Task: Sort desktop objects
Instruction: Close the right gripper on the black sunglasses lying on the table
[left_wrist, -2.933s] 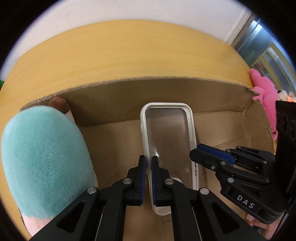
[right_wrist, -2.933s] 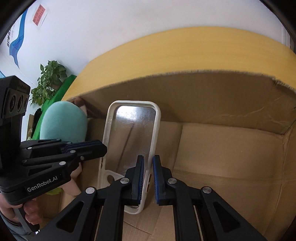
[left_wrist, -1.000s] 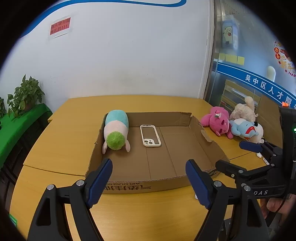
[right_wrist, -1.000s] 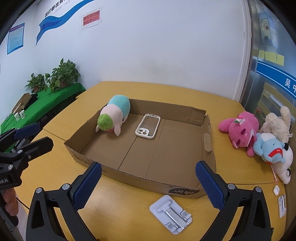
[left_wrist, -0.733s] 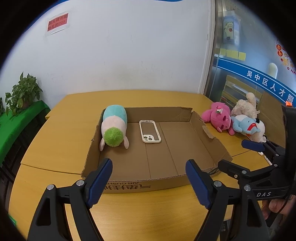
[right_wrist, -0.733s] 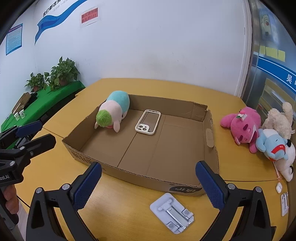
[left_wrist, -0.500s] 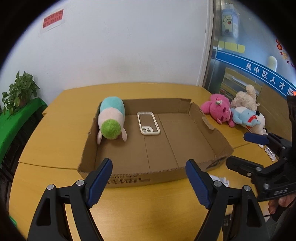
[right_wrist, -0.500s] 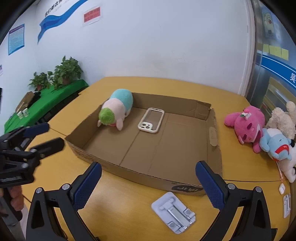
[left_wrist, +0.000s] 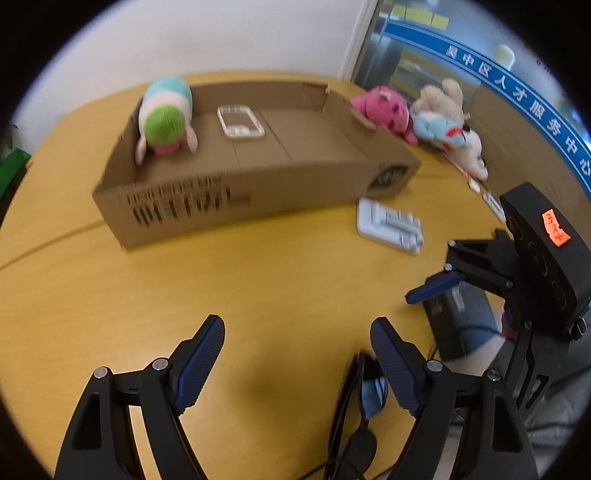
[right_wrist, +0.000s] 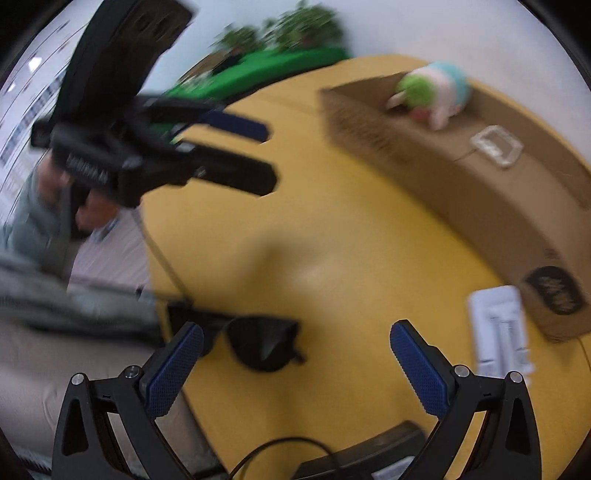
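Both grippers hang open and empty over the near part of the yellow table. My left gripper (left_wrist: 297, 354) points down at bare tabletop. Black sunglasses (left_wrist: 364, 391) lie at the table's near edge, just beside its right finger. My right gripper (right_wrist: 295, 369) hovers over the same sunglasses (right_wrist: 264, 341), which lie a little ahead of its left finger. A white folding phone stand (right_wrist: 498, 325) lies in front of the cardboard box (left_wrist: 236, 206). Inside the box are a green, pink and teal plush (left_wrist: 164, 118) and a white phone case (left_wrist: 240, 122).
Pink (left_wrist: 382, 109), beige (left_wrist: 441, 98) and blue (left_wrist: 439, 131) plush toys lie on the table right of the box. A black device with a cable (right_wrist: 369, 454) sits at the near edge. The table edge and a person's lap are close below. A green surface with plants (right_wrist: 280, 62) stands behind.
Both grippers dropped and tipped down toward the near table edge. The box slid up in both views and the sunglasses came into sight. The right wrist view rolled and is blurred.
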